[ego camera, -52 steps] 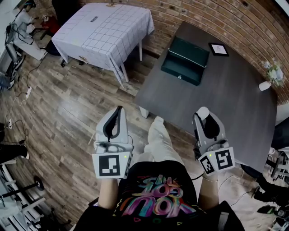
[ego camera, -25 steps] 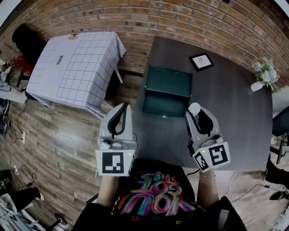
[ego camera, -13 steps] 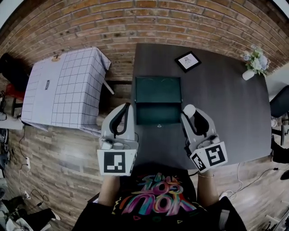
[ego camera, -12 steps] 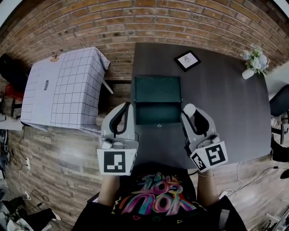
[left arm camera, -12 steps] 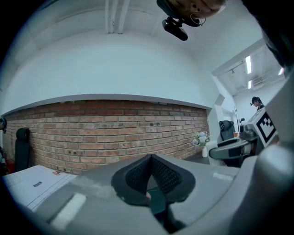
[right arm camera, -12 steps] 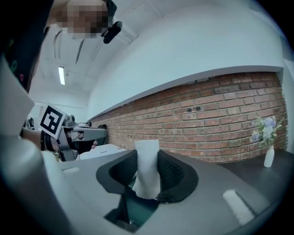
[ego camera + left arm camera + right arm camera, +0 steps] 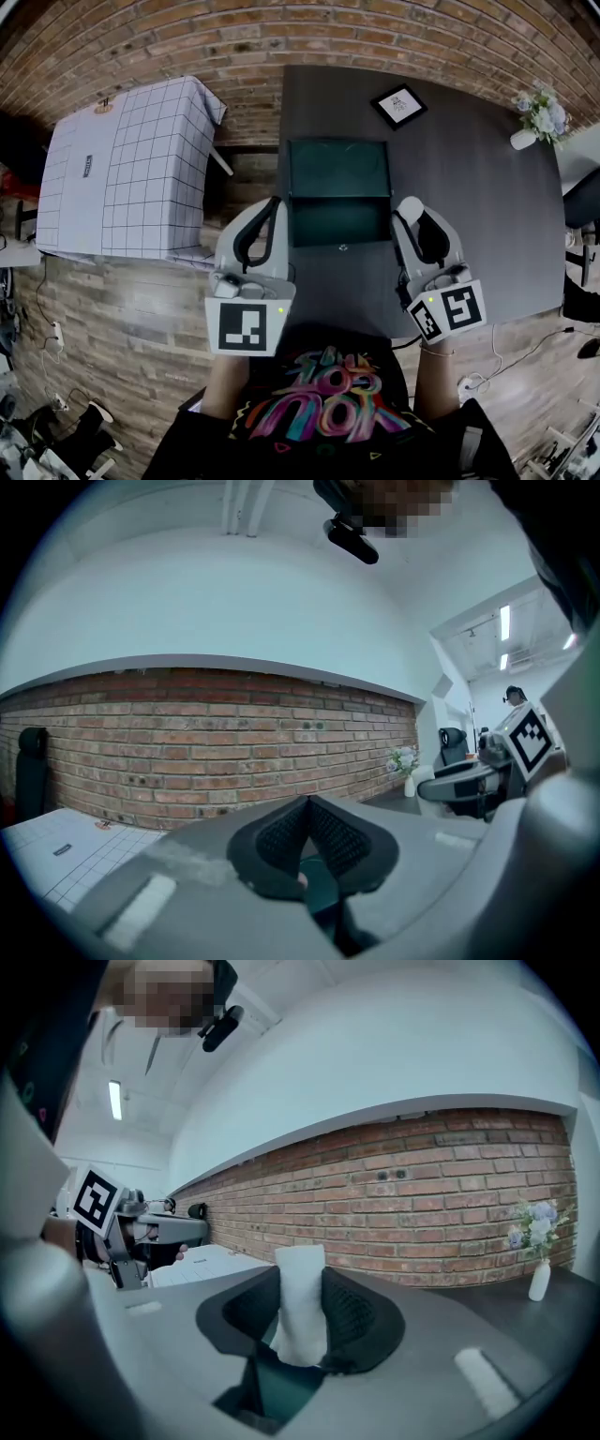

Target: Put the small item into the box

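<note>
A dark green box (image 7: 339, 222) stands open on the near part of the dark table (image 7: 469, 206), its lid (image 7: 339, 167) tipped back toward the wall. My left gripper (image 7: 271, 204) hovers at the box's left side, shut, with nothing between its pads (image 7: 281, 829). At the box's right side my right gripper (image 7: 410, 210) is shut on a small white item (image 7: 300, 1312), which sticks up above the pads. Green of the box (image 7: 281, 1387) shows just below the item. The same box (image 7: 323, 892) shows under the left jaws.
A framed picture (image 7: 397, 105) and a white vase of flowers (image 7: 536, 117) stand at the table's far side by the brick wall (image 7: 234, 37). A table with a checked cloth (image 7: 131, 159) stands to the left over the wooden floor (image 7: 112, 319).
The person has stepped up to the dark table. The box, once far ahead to the right, now lies straight ahead between the two grippers. The white item stays clamped in the right gripper.
</note>
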The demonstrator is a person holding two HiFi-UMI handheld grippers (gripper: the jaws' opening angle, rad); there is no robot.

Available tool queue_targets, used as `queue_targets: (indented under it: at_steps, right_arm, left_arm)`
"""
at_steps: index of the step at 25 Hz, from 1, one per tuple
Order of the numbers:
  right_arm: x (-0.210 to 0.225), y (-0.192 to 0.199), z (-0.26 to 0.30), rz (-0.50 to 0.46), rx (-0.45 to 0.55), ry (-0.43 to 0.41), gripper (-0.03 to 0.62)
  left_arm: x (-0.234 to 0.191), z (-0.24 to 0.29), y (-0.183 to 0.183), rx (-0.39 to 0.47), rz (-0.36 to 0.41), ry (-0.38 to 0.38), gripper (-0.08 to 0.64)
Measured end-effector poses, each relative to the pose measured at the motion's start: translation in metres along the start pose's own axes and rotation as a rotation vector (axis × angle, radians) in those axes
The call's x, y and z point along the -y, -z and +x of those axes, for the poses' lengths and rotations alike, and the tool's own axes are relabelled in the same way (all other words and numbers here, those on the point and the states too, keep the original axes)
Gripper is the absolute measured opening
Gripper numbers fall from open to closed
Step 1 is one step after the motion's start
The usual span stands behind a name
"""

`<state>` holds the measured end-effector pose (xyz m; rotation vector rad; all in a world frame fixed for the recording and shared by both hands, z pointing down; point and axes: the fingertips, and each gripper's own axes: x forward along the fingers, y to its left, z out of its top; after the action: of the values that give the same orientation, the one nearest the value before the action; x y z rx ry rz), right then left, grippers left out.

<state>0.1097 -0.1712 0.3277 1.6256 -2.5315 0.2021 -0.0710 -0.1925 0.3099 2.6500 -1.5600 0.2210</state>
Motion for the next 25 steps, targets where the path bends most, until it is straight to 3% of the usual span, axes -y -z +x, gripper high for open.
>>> queue_targets:
  at_steps: [12, 25]
  right_arm:
    - [-0.006, 0.017, 0.021, -0.053, -0.098, -0.018, 0.135]
    - [-0.021, 0.084, 0.061, -0.118, -0.269, -0.195, 0.137]
  left_arm:
    - [-0.010, 0.010, 0.014, -0.018, -0.036, 0.033, 0.003]
    - [-0.006, 0.019, 0.029, -0.034, -0.067, 0.039, 0.003]
